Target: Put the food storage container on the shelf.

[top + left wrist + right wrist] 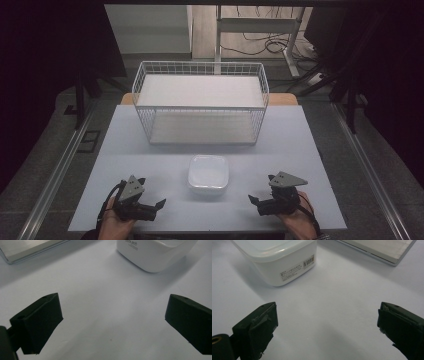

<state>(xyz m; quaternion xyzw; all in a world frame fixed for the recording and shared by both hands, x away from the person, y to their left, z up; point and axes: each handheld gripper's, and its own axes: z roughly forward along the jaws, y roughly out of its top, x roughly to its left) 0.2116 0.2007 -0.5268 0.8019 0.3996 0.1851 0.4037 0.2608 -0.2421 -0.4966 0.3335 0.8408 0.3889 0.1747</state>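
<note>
The white lidded container (pixel 208 173) sits on the table (pixel 150 155) between the two claws, ahead of and to the right of the left gripper (pixel 152 206) and ahead of and to the left of the right gripper (pixel 256 202), apart from both. Both claws rest low with jaws spread wide and holding nothing, so this looks like the approach step before any grasp. The next move likely calls for bringing the claws in against the container's opposite sides to lift it toward the wire rack (pixel 200 102) beyond.
</note>
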